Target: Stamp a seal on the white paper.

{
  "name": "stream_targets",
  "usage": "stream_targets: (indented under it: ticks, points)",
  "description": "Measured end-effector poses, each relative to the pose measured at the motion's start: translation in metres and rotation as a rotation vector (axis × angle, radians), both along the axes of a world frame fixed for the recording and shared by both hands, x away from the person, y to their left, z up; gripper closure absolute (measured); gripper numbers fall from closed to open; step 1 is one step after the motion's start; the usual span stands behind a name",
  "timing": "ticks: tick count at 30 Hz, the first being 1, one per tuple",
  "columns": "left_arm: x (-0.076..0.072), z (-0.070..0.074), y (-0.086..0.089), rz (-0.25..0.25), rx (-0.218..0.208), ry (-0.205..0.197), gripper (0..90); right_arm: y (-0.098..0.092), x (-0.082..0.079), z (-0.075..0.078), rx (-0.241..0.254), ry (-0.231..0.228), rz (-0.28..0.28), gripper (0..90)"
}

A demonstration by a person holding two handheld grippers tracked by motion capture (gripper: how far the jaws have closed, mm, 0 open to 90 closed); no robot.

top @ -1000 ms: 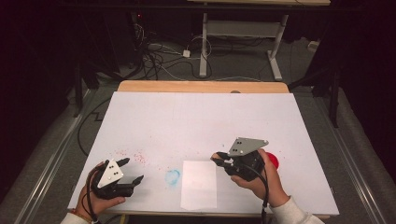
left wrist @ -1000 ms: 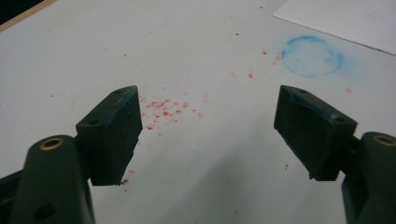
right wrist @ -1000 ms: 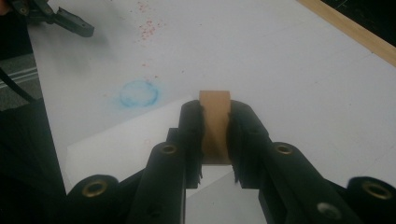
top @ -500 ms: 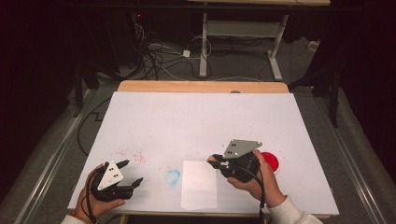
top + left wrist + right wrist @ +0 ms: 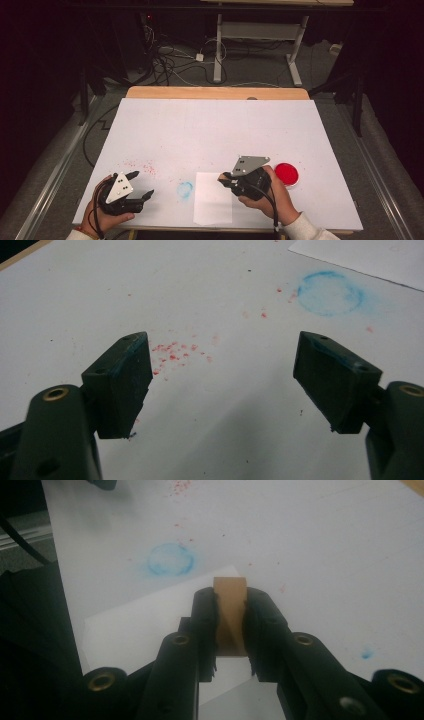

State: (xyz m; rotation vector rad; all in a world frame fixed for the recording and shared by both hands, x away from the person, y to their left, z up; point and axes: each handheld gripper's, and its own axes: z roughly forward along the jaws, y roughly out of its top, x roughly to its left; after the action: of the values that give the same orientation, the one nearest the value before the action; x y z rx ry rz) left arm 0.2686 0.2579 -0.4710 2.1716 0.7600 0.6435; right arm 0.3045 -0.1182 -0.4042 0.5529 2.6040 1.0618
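I have a small tan wooden block [image 5: 229, 612] pinched in my right tongs [image 5: 230, 630], poised over the near edge of the white paper sheet [image 5: 212, 202] on the desk [image 5: 220, 130]. It looks like a stamp, freshly inked from the red pad [image 5: 286, 174]. Next I judge a straight press onto paper. My left tongs [image 5: 222, 385] rest released, empty.

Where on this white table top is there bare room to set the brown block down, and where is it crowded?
The far half of the table top, up to the wooden edge, is bare. So is the strip between the left tool and the blue ring. The near right is crowded: paper sheet, right tool holding the brown block, red dish.
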Motion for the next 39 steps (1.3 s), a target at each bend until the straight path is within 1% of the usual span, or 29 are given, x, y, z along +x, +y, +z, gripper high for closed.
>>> stream_targets:
  ticks: [1, 2, 3, 4, 5, 6, 9, 11, 12, 13, 14, 17, 19, 20, 21, 22, 24, 25, 27, 30, 31, 33, 35, 36, 37, 38, 39]
  points:
    - [0.000, 0.001, 0.000, -0.001, 0.003, -0.003, 22.8, 0.002, -0.001, -0.002, -0.003, 0.004, 0.002, 76.1]
    - [0.000, 0.001, -0.001, 0.002, -0.002, 0.007, 22.8, 0.005, -0.002, -0.005, -0.009, 0.006, 0.008, 76.1]
    - [-0.001, 0.001, -0.001, 0.001, -0.001, 0.006, 22.8, 0.007, -0.002, -0.008, -0.020, 0.011, 0.020, 76.1]
    - [0.000, 0.001, -0.002, -0.006, 0.007, -0.006, 22.8, 0.010, -0.004, -0.011, -0.035, 0.013, 0.028, 76.1]
    - [0.000, 0.001, -0.002, -0.007, 0.007, -0.004, 22.8, 0.011, -0.004, -0.013, -0.040, 0.016, 0.034, 76.1]
    - [-0.001, 0.000, -0.003, -0.003, 0.006, 0.010, 22.8, 0.013, -0.005, -0.014, -0.039, 0.022, 0.038, 76.1]
    - [-0.001, 0.001, -0.003, -0.006, 0.010, 0.008, 22.8, 0.018, -0.008, -0.019, -0.052, 0.024, 0.049, 76.1]
    - [-0.002, 0.001, -0.003, -0.006, 0.011, 0.008, 22.8, 0.021, -0.008, -0.023, -0.071, 0.026, 0.050, 76.1]
    - [-0.002, 0.001, -0.003, -0.009, 0.014, -0.003, 22.8, 0.022, -0.008, -0.024, -0.082, 0.025, 0.050, 76.1]
    - [-0.002, 0.001, -0.003, -0.008, 0.014, -0.004, 22.8, 0.024, -0.008, -0.026, -0.085, 0.030, 0.044, 76.1]
    - [-0.003, 0.001, -0.003, -0.003, 0.010, 0.007, 22.8, 0.024, -0.007, -0.028, -0.094, 0.030, 0.048, 76.1]
    - [-0.003, 0.001, -0.002, -0.003, 0.012, 0.006, 22.8, 0.027, -0.007, -0.035, -0.125, 0.033, 0.038, 76.1]
    - [-0.003, 0.001, -0.002, -0.002, 0.013, 0.006, 22.8, 0.027, -0.005, -0.037, -0.121, 0.033, 0.044, 76.1]
    - [-0.002, 0.001, -0.001, -0.006, 0.014, -0.006, 22.8, 0.027, -0.005, -0.038, -0.127, 0.034, 0.043, 76.1]
    - [-0.002, 0.001, -0.001, -0.005, 0.016, -0.007, 22.8, 0.028, -0.004, -0.039, -0.130, 0.038, 0.041, 76.1]
    - [-0.003, 0.001, -0.002, -0.003, 0.012, 0.005, 22.8, 0.028, -0.003, -0.041, -0.134, 0.038, 0.040, 76.1]
    - [-0.003, 0.001, -0.002, -0.003, 0.015, 0.004, 22.8, 0.028, -0.002, -0.043, -0.143, 0.045, 0.037, 76.1]
    - [-0.002, 0.001, -0.002, -0.006, 0.019, -0.008, 22.8, 0.027, -0.001, -0.045, -0.143, 0.047, 0.036, 76.1]
    - [-0.002, 0.002, -0.001, -0.005, 0.016, -0.010, 22.8, 0.028, 0.000, -0.047, -0.145, 0.051, 0.034, 76.1]
    - [-0.002, 0.002, -0.002, -0.006, 0.015, -0.010, 22.8, 0.028, 0.000, -0.049, -0.154, 0.055, 0.037, 76.1]
    - [-0.002, 0.001, -0.002, -0.003, 0.011, 0.002, 22.8, 0.029, 0.001, -0.050, -0.156, 0.055, 0.040, 76.1]
    - [-0.002, 0.001, -0.002, -0.004, 0.013, 0.002, 22.8, 0.030, 0.001, -0.054, -0.172, 0.068, 0.040, 76.2]
    - [-0.002, 0.001, -0.003, -0.006, 0.016, 0.002, 22.8, 0.030, 0.002, -0.057, -0.180, 0.069, 0.042, 76.1]
    - [-0.002, 0.002, -0.002, -0.011, 0.020, -0.009, 22.8, 0.030, 0.003, -0.058, -0.173, 0.067, 0.045, 76.2]
    - [-0.002, 0.001, -0.003, -0.008, 0.015, 0.002, 22.8, 0.029, 0.004, -0.057, -0.172, 0.068, 0.050, 76.2]
    - [-0.002, 0.001, -0.003, -0.007, 0.014, 0.002, 22.8, 0.029, 0.004, -0.058, -0.169, 0.074, 0.049, 76.2]
    - [-0.001, 0.002, -0.002, -0.011, 0.018, -0.007, 22.8, 0.029, 0.004, -0.058, -0.167, 0.085, 0.042, 76.3]
